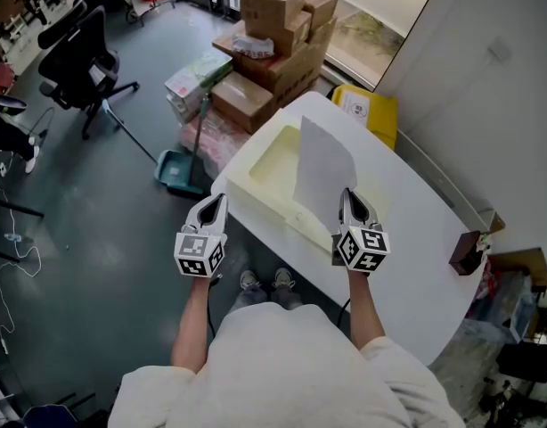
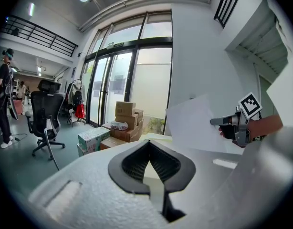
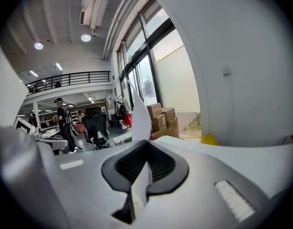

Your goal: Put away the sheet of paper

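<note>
Clamped tight between the closed jaws of the right gripper (image 3: 147, 143), the sheet of paper (image 3: 138, 111) is pinched by its lower edge and stands upright, rising past the black pads as a thin white blade. The left gripper (image 2: 149, 143) has its jaws together on nothing and hangs just off the near corner of the white table (image 1: 416, 230), well apart from the sheet, with floor beneath it. From the head view the paper is held in the air over the right-hand part of a shallow, pale cream tray (image 1: 256, 185) that lies on the table in front of the person; it touches neither tray nor tabletop. Beyond the table's far end a stack of cardboard boxes (image 1: 273, 34) stands on the floor, and a small dark object (image 1: 468, 255) sits at the table's right edge. The carrying step looks to be in hand, the sheet brought to what seems its destination but not yet set down. The next move would likely call for tipping the paper from upright towards flat, lowering it inside the tray's rim and only then opening the right jaws; a limp sheet held by one edge could fold or catch on the rim.
</note>
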